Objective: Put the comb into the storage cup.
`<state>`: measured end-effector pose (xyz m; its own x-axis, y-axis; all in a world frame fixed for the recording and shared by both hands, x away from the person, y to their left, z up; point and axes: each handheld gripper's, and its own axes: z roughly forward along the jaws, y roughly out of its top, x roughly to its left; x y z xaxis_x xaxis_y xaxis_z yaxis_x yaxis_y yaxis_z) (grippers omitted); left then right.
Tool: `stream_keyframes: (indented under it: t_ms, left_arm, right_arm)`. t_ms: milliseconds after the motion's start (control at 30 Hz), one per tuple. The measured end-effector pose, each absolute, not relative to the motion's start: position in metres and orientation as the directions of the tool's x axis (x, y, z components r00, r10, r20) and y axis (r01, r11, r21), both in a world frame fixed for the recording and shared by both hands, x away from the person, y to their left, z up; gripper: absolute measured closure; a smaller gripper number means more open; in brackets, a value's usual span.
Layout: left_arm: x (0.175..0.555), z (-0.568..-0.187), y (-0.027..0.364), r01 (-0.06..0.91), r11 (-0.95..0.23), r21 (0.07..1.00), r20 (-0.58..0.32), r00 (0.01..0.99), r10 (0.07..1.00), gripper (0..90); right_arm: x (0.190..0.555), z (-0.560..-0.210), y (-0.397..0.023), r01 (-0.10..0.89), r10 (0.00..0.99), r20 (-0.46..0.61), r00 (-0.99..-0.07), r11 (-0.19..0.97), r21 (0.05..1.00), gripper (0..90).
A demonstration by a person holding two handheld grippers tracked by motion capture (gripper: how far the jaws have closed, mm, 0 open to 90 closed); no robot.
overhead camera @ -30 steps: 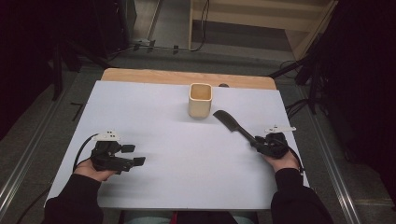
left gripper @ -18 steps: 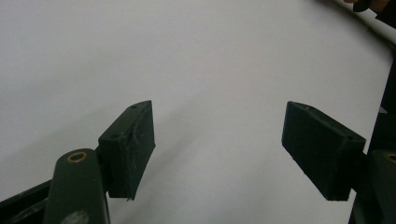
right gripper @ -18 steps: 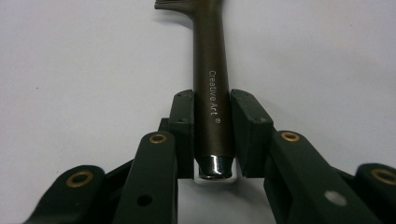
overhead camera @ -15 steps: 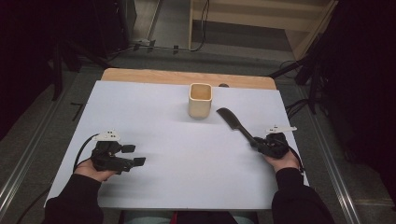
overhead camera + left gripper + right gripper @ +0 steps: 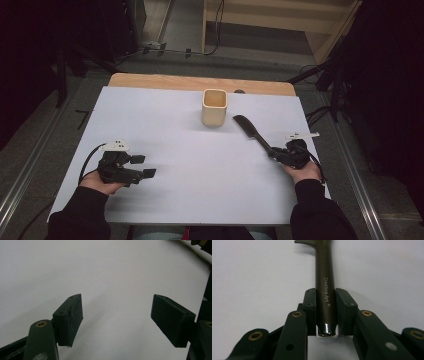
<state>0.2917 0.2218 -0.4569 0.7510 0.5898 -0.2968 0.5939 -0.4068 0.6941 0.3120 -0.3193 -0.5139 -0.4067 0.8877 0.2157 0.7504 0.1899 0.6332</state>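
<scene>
Dark brown palette knife with a long round handle and a flat pointed blade (image 5: 252, 135) lies right of centre in the high view, blade toward the cup, handle end in the right gripper (image 5: 276, 154). In the right gripper view the handle (image 5: 325, 287), printed "Creative Art", runs up the middle of the frame and the fingers (image 5: 310, 305) have just been closing on it; they now pinch it from both sides near the shiny metal butt. I can't tell whether the blade rests on the sheet or is lifted off it.

Left gripper (image 5: 140, 167) sits at lower left of the high view over the bare white sheet of the desk (image 5: 165, 125); the left gripper view shows its fingers (image 5: 70, 317) spread wide with nothing between them.

Judged step: securing the knife for a lift. The grip is right at the handle's tail, so the blade end will likely droop or swing. Keep the pinch firm, lift slowly, hold the wrist steady, and keep the blade tip off the cup.

Square beige cup with rounded corners (image 5: 215, 107) stands upright at upper centre of the high view, near the desk's far wooden edge, just beside the blade tip but apart from it. Its inside looks empty, though the bottom is not fully visible.
</scene>
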Motion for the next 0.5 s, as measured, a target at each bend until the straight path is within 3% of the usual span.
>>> stream_keyframes:
  t_ms: [500]
  left_arm:
    - [0.292,-0.457,0.222,0.595,-0.408,0.693,-0.298,0.751,0.590,26.4]
  right_arm:
    - [0.310,-0.500,-0.325,0.743,0.896,0.234,-0.377,0.141,0.654,70.4]
